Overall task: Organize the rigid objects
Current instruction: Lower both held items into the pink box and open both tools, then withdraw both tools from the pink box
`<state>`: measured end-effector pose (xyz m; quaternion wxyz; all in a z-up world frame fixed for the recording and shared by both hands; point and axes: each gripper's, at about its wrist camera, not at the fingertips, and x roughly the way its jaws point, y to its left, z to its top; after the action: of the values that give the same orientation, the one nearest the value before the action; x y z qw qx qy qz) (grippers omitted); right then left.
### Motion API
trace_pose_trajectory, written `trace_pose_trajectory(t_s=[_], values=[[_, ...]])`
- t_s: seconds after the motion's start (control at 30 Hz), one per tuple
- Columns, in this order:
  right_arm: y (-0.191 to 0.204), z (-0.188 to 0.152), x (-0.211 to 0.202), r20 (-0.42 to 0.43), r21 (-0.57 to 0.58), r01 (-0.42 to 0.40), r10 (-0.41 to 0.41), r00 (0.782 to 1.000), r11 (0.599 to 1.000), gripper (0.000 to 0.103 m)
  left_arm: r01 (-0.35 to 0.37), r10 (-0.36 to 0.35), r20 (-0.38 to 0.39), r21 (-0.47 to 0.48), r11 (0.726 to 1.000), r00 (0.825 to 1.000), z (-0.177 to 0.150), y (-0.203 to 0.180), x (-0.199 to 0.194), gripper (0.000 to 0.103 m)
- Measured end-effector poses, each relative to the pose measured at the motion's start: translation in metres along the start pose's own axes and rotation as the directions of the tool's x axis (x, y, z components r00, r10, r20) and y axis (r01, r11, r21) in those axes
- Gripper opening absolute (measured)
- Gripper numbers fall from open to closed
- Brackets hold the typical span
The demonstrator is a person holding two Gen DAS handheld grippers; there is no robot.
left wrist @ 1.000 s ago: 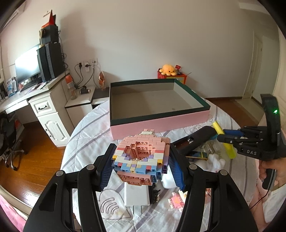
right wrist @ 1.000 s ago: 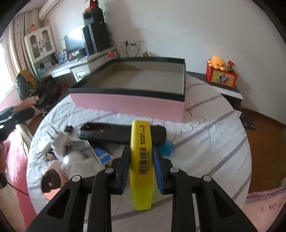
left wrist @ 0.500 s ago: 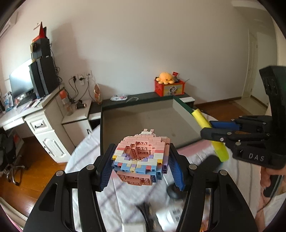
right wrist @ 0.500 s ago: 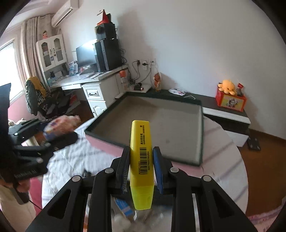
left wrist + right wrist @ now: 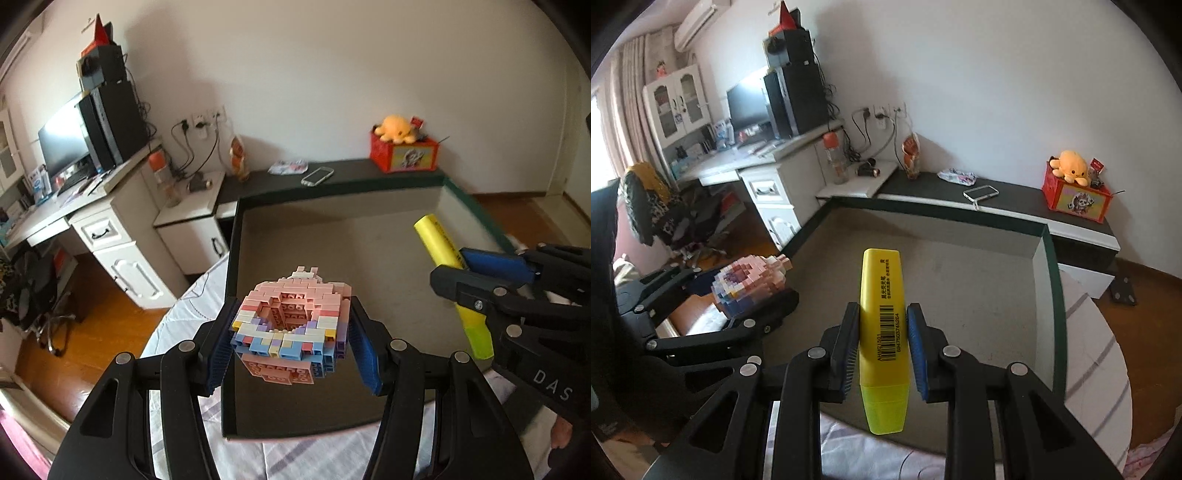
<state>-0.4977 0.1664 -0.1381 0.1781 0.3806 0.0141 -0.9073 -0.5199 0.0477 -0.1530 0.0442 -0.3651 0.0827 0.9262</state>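
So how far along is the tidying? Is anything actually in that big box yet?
Not yet: the visible floor of the box is bare. Both items are mid-delivery, held in the air over it. The left gripper clamps the brick model, and the right gripper clamps the yellow highlighter. Left to do: lower and release both inside. Whether other things wait on the table can't be seen now.

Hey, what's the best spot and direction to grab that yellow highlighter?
Grip the yellow highlighter across its flat body near the barcode, coming from the cap end along its length, as the right gripper does now; the flat sides probably seat squarely against the pads.
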Motion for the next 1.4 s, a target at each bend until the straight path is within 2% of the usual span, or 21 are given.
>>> trace_pose_trajectory(t_s=[0.23, 0.3, 0.33, 0.4, 0.43, 0.47, 0.5, 0.53, 0.6, 0.67, 0.83, 0.93, 1.0, 1.07, 1.2, 1.4], values=[[-0.007, -0.011, 0.014, -0.059, 0.024, 0.0, 0.001, 0.998, 1.0, 0.027, 0.01, -0.01, -0.055, 0.006, 1.0, 0.998, -0.01, -0.007, 0.02, 0.059], [-0.01, -0.013, 0.014, -0.065, 0.035, 0.002, 0.001, 0.998, 0.999, 0.027, 0.005, -0.005, -0.056, 0.002, 1.0, 0.998, -0.011, -0.007, 0.02, 0.069], [-0.011, -0.015, 0.012, -0.068, 0.035, 0.001, 0.002, 0.998, 0.999, 0.03, -0.003, 0.003, -0.056, 0.0, 1.0, 0.998, -0.012, -0.007, 0.02, 0.076], [-0.013, -0.015, 0.006, -0.058, 0.045, 0.027, -0.025, 0.998, 0.999, 0.042, -0.02, 0.02, -0.049, -0.003, 1.0, 0.999, -0.013, -0.006, 0.015, 0.079], [-0.014, -0.016, 0.001, -0.048, 0.05, 0.036, -0.033, 0.998, 0.998, 0.053, -0.003, 0.003, -0.046, -0.011, 1.0, 0.999, -0.015, -0.004, 0.011, 0.08], [-0.015, -0.017, -0.007, -0.031, 0.057, 0.038, -0.036, 0.999, 0.998, 0.059, 0.012, -0.013, -0.043, -0.02, 1.0, 0.999, -0.015, -0.003, 0.007, 0.083], [-0.015, -0.017, -0.014, -0.019, 0.062, 0.034, -0.033, 0.999, 0.998, 0.06, 0.024, -0.025, -0.037, -0.025, 0.999, 0.999, -0.016, -0.002, 0.002, 0.085], [-0.015, -0.018, -0.022, -0.007, 0.063, 0.03, -0.03, 1.0, 0.998, 0.061, 0.026, -0.026, -0.026, -0.027, 0.999, 0.999, -0.018, -0.001, -0.007, 0.09], [-0.011, -0.019, -0.037, 0.018, 0.053, 0.041, -0.042, 0.999, 0.998, 0.066, -0.024, 0.025, 0.02, -0.021, 0.999, 0.999, -0.02, 0.0, -0.025, 0.097], [-0.004, -0.023, -0.063, 0.072, 0.038, 0.067, -0.07, 0.995, 0.997, 0.08, -0.053, 0.055, 0.084, -0.032, 0.998, 0.995, -0.023, 0.004, -0.051, 0.102], [0.007, -0.034, -0.117, 0.175, 0.03, 0.091, -0.095, 0.98, 0.995, 0.08, -0.063, 0.076, 0.188, -0.074, 0.995, 0.979, -0.039, 0.017, -0.115, 0.103], [0.019, -0.05, -0.154, 0.263, 0.043, 0.122, -0.129, 0.956, 0.992, 0.082, -0.065, 0.088, 0.254, -0.101, 0.993, 0.963, -0.057, 0.022, -0.156, 0.103], [0.029, -0.065, -0.18, 0.328, 0.038, 0.146, -0.15, 0.933, 0.989, 0.084, -0.061, 0.088, 0.278, -0.103, 0.993, 0.957, -0.068, 0.025, -0.177, 0.103], [0.038, -0.075, -0.195, 0.361, 0.015, 0.149, -0.144, 0.921, 0.989, 0.086, -0.067, 0.091, 0.303, -0.09, 0.994, 0.949, -0.081, 0.024, -0.2, 0.103], [0.057, -0.096, -0.224, 0.433, 0.004, 0.185, -0.168, 0.886, 0.983, 0.086, -0.1, 0.128, 0.347, -0.096, 0.99, 0.929, -0.102, 0.024, -0.231, 0.103], [0.076, -0.119, -0.253, 0.493, 0.017, 0.197, -0.18, 0.851, 0.98, 0.09, -0.036, 0.082, 0.388, -0.124, 0.992, 0.918, -0.126, 0.022, -0.27, 0.103]])
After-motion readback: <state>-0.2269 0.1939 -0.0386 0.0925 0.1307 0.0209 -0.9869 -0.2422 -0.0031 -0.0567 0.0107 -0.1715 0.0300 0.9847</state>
